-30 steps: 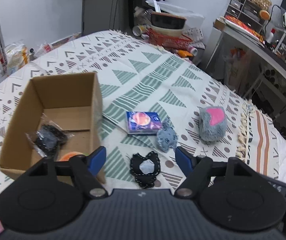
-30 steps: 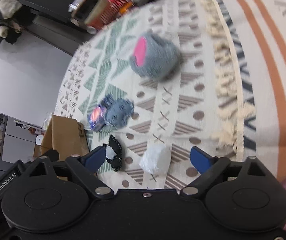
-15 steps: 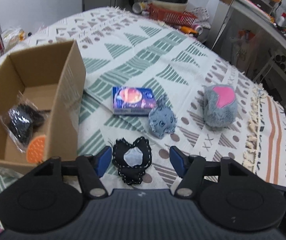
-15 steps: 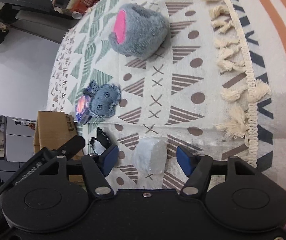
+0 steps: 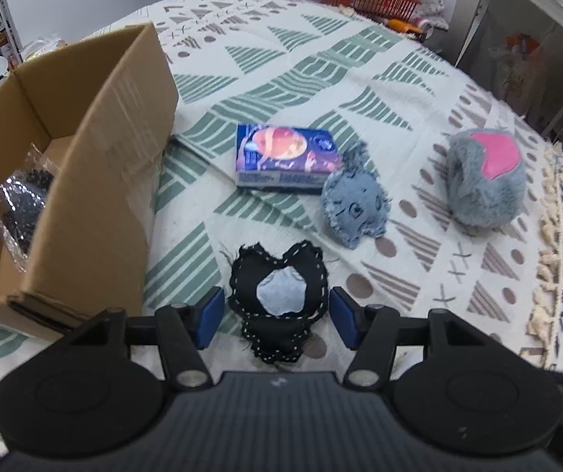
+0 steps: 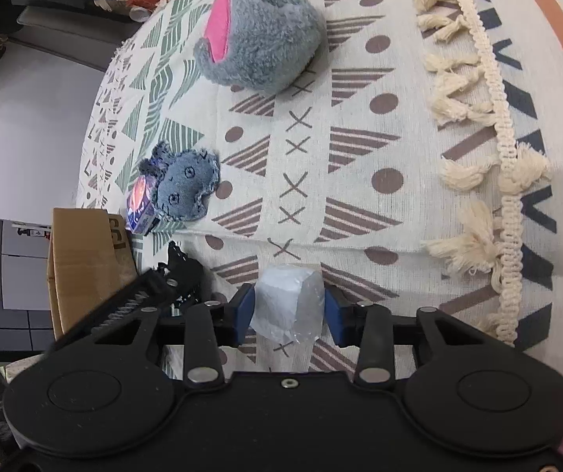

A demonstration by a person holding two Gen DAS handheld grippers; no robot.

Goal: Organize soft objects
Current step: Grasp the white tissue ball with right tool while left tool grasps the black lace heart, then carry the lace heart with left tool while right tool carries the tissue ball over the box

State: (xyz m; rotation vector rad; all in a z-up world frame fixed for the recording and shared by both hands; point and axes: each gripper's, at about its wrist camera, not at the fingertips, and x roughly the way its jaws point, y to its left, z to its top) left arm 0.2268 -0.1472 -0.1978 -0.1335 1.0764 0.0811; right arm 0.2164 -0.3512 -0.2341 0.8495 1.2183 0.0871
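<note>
Between the blue fingers of the left gripper (image 5: 275, 316), a black heart-shaped cushion (image 5: 279, 301) with white stitches and a pale patch is lying on the patterned blanket (image 5: 281, 78). The jaws have just been closing in, but the pads are sitting just beside the cushion and are not squeezing it, so this tool is still loose. Ahead of it and a little to its right, a small blue-grey stuffed toy (image 5: 354, 206) is lying next to a blue tissue pack (image 5: 285, 157). Farther to its right, a big fluffy grey plush with a pink patch (image 5: 486, 181) is resting near the blanket's fringe. To its left, a cardboard box (image 5: 96, 181) is standing open, with a black thing in a clear bag (image 5: 22, 200) inside. Between the fingers of the right gripper (image 6: 289, 310), a white soft lump in clear wrap (image 6: 287, 303) is sitting on the blanket. Those jaws have just been closing too, and both blue pads are pressing on its sides, so this tool is gripping the lump. To its left, the left gripper is showing as a black shape close by, in front of the box.
</note>
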